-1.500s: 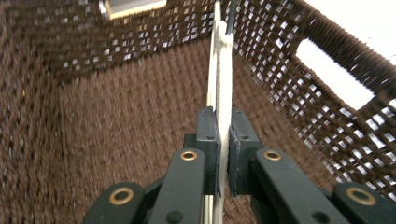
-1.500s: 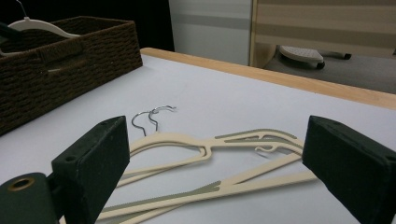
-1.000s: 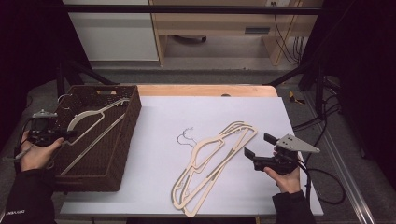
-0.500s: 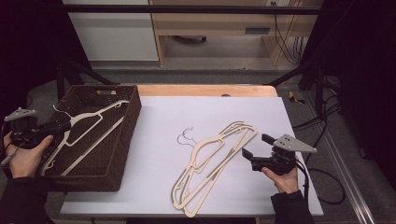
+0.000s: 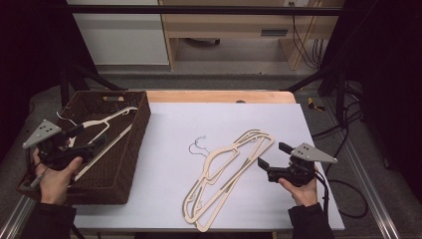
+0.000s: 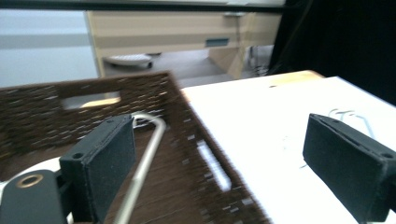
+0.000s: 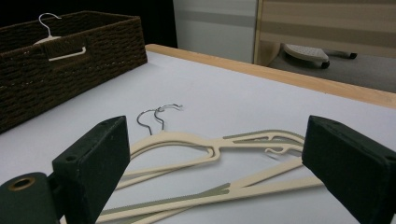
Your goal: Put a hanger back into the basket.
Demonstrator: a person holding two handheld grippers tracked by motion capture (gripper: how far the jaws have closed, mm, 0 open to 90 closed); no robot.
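My left gripper [image 5: 87, 141] has just been opening its jaws, and now they gape wide over the near-left corner of the brown wicker basket [image 5: 130, 164], nothing pinched, the cream hanger [image 5: 102, 124] lying loose inside with its wire hook [image 6: 142, 163] just beside one pad. My right gripper [image 5: 272, 155] hangs released too, hovering beside the two stacked cream hangers [image 5: 226, 177] on the white table [image 5: 164, 149].
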